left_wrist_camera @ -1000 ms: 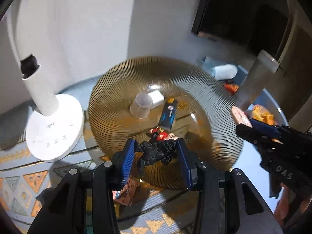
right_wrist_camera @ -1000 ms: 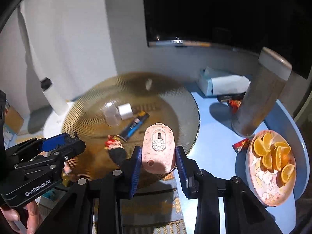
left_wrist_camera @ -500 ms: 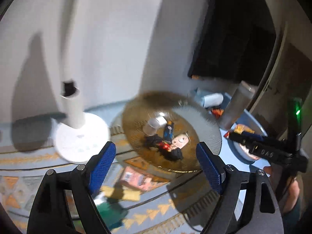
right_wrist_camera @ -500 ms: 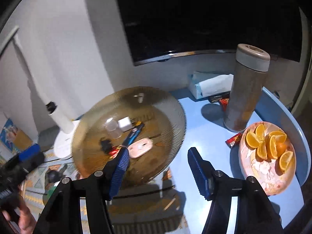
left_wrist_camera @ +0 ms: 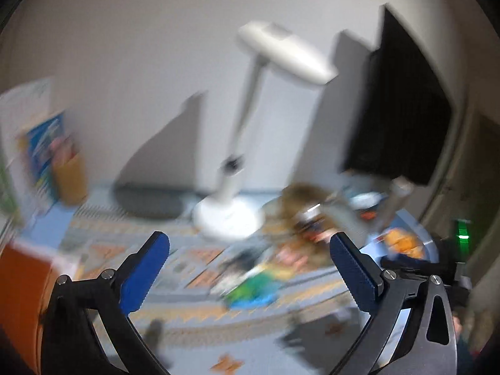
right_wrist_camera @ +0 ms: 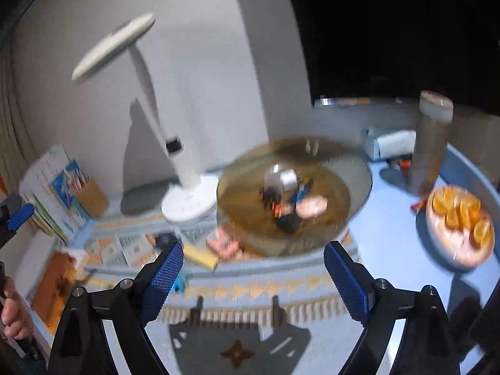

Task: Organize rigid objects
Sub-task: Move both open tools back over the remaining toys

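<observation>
Blue-topped and half covered by a patterned cloth (right_wrist_camera: 250, 290), the bench (right_wrist_camera: 403, 250) stands against a pale wall with a dark screen (right_wrist_camera: 390, 31) above it. A ribbed amber plate (right_wrist_camera: 353, 187) near the middle of the bench holds a small heap: a clear cup (right_wrist_camera: 271, 176), a white block (right_wrist_camera: 288, 178), a blue stick (right_wrist_camera: 304, 189), a pink oval case (right_wrist_camera: 312, 204), a red-and-black figure (right_wrist_camera: 278, 207) and a black lump (right_wrist_camera: 289, 222). By the look of it, this gathering is the finished share of the job.

Several pieces are still outside the plate, on the cloth just in front of it: a pink packet (right_wrist_camera: 223, 242), a yellow bar (right_wrist_camera: 200, 254) and a dark round piece (right_wrist_camera: 165, 240). A green-and-blue item (left_wrist_camera: 250, 290) shows only as a blur in the left wrist view. These look like the work left to do, though whether all of them belong in the plate cannot be told.

Both tools are empty. The left gripper (left_wrist_camera: 250, 268) has its jaws opening, already wide, with nothing between them. The right gripper (right_wrist_camera: 253, 278) is opening too, also empty, aimed over the cloth toward the plate.

A white lamp (right_wrist_camera: 187, 200), a tall tumbler (right_wrist_camera: 431, 143), a tissue box (right_wrist_camera: 390, 143) and a dish of orange slices (right_wrist_camera: 459, 222) stand around the plate, untouched.
</observation>
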Demonstrator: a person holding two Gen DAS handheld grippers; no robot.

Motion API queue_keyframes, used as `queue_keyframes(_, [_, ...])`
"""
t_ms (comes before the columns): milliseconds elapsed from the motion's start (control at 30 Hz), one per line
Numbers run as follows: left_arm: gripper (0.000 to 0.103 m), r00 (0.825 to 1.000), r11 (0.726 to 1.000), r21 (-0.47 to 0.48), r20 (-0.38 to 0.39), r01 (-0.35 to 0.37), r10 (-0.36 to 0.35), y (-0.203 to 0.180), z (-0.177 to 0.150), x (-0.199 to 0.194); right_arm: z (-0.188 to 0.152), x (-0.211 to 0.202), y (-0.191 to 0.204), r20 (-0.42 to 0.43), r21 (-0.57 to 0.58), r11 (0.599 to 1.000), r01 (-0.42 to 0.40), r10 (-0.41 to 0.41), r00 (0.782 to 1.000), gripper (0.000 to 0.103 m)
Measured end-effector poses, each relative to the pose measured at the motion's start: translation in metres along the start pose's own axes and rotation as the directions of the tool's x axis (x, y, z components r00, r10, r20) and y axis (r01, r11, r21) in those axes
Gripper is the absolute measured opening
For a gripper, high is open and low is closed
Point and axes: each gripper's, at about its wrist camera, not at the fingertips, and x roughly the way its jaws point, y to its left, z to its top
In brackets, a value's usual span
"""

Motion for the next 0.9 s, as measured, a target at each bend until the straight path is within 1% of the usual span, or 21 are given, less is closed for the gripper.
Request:
queue_keyframes(33, [0.102,0.999,0.999,0.001,-0.021,-0.051,0.051,0.011,-0.018,0.007,-0.015,0.006,0.003,-0.001,-0.014,1.0,0.016,-0.016,1.0,0.091])
queue_keyframes(67, [0.102,0.993,0.995,0.003,-0.057,-0.099,0.099,0.023,-0.04,0.019,-0.027,0.012,0.005,-0.011,-0.019,1.0,0.024,-0.025,1.0,0.091])
queue_keyframes(100, [0.102,0.989,0.993,0.002,-0.09,-0.118,0.118,0.031,-0.057,0.03,-0.038,0.017,0.005,-0.026,-0.014,1.0,0.024,-0.024,0.999,0.091])
queue_keyframes(167, [0.102,0.981,0.991,-0.008,-0.142,-0.135,0.133,0.043,-0.083,0.047,-0.059,0.029,0.004,-0.051,0.0,1.0,0.024,-0.024,0.998,0.091])
queue_keyframes(200, [0.102,0.975,0.989,-0.012,-0.171,-0.144,0.14,0.049,-0.097,0.056,-0.064,0.032,0.002,-0.058,0.003,0.999,0.035,-0.035,0.998,0.091])
queue_keyframes(267, [0.102,0.972,0.988,-0.017,-0.18,-0.154,0.148,0.054,-0.112,0.057,-0.079,0.038,0.001,-0.079,-0.016,0.997,0.077,-0.078,0.994,0.091])
queue_keyframes(300, [0.102,0.97,0.986,-0.017,-0.182,-0.165,0.159,0.056,-0.117,0.056,-0.081,0.04,0.001,-0.094,-0.018,0.997,0.076,-0.078,0.993,0.091])
queue_keyframes(333, [0.102,0.973,0.987,-0.008,-0.168,-0.163,0.159,0.054,-0.115,0.054,-0.081,0.042,0.001,-0.108,-0.016,0.998,0.062,-0.063,0.992,0.091])
queue_keyframes(367, [0.102,0.98,0.988,0.002,-0.128,-0.155,0.154,0.052,-0.114,0.05,-0.082,0.042,0.001,-0.111,-0.015,0.999,0.051,-0.052,0.992,0.091])
queue_keyframes(400, [0.102,0.981,0.987,0.01,-0.115,-0.158,0.158,0.051,-0.114,0.05,-0.083,0.043,0.0,-0.115,-0.015,0.998,0.057,-0.059,0.992,0.091])
queue_keyframes(500, [0.102,0.976,0.989,0.028,-0.16,-0.143,0.146,0.049,-0.117,0.057,-0.084,0.046,-0.006,-0.125,0.013,0.996,0.084,-0.082,0.989,0.091])
queue_keyframes(633, [0.102,0.977,0.988,0.058,-0.152,-0.141,0.148,0.042,-0.12,0.055,-0.083,0.051,-0.008,-0.147,0.025,0.995,0.097,-0.093,0.985,0.091])
queue_keyframes(833, [0.102,0.971,0.986,0.064,-0.176,-0.153,0.162,0.042,-0.12,0.059,-0.083,0.057,0.005,-0.168,-0.052,0.992,0.111,-0.118,0.979,0.091])
queue_keyframes(900, [0.102,0.964,0.985,0.057,-0.204,-0.161,0.169,0.043,-0.12,0.064,-0.083,0.059,0.007,-0.177,-0.066,0.992,0.108,-0.118,0.977,0.091])
